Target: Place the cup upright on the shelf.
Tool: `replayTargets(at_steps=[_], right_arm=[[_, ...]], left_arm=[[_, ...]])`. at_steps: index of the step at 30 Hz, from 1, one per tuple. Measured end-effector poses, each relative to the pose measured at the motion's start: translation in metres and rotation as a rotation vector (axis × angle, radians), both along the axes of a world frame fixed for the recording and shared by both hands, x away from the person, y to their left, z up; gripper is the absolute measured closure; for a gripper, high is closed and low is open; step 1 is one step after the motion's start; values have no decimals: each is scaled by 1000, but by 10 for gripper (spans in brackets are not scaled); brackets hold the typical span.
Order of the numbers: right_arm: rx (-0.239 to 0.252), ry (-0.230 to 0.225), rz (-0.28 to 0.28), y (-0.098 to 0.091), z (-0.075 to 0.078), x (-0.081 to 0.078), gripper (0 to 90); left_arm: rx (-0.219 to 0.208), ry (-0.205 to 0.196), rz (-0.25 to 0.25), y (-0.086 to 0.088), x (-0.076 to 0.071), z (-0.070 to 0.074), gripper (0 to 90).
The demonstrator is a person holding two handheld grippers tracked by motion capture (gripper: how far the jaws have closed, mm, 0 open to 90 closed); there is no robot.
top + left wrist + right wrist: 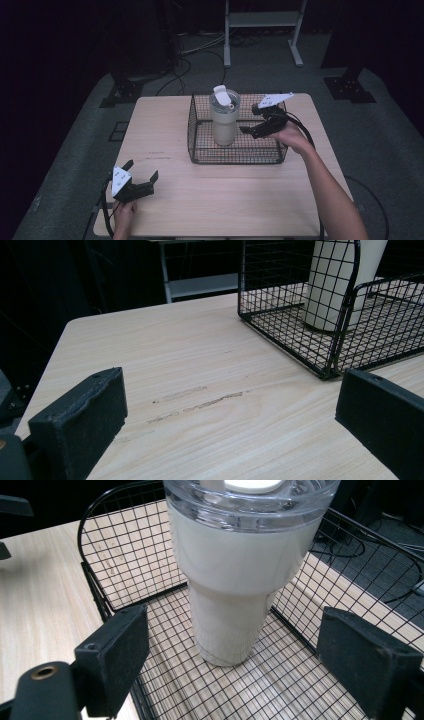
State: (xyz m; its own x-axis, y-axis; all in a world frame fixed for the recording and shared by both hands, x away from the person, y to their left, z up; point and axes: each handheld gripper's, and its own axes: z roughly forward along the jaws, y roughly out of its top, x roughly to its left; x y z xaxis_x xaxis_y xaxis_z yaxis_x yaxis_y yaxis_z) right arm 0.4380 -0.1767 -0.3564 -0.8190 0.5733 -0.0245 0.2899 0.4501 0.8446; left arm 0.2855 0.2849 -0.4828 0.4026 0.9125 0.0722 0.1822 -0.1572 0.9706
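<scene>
A cream tumbler with a clear lid and a raised white flap stands upright in a black wire basket at the table's far middle. My right gripper hovers open inside the basket, just right of the tumbler and apart from it. In the right gripper view the tumbler stands ahead of the wide-apart jaws of my right gripper. My left gripper rests open near the front left corner, nothing between its jaws. The left gripper view looks over my left gripper at bare wood and the basket.
The light wooden table has faint dark scuffs left of the basket. Dark carpet with cables and a white metal stand lie beyond the far edge.
</scene>
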Motion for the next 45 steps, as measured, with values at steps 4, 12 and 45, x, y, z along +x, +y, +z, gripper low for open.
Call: replayTargets(at_steps=[4, 12, 45], right_arm=[[5, 0, 5, -2, 2, -5, 130], [2, -12, 21, -3, 4, -14, 130], [13, -17, 93, -13, -1, -59, 131]], left_arm=[[-1, -1, 0, 0, 0, 0, 0], [-1, -1, 0, 0, 0, 0, 0], [-1, -2, 0, 0, 0, 0, 0]])
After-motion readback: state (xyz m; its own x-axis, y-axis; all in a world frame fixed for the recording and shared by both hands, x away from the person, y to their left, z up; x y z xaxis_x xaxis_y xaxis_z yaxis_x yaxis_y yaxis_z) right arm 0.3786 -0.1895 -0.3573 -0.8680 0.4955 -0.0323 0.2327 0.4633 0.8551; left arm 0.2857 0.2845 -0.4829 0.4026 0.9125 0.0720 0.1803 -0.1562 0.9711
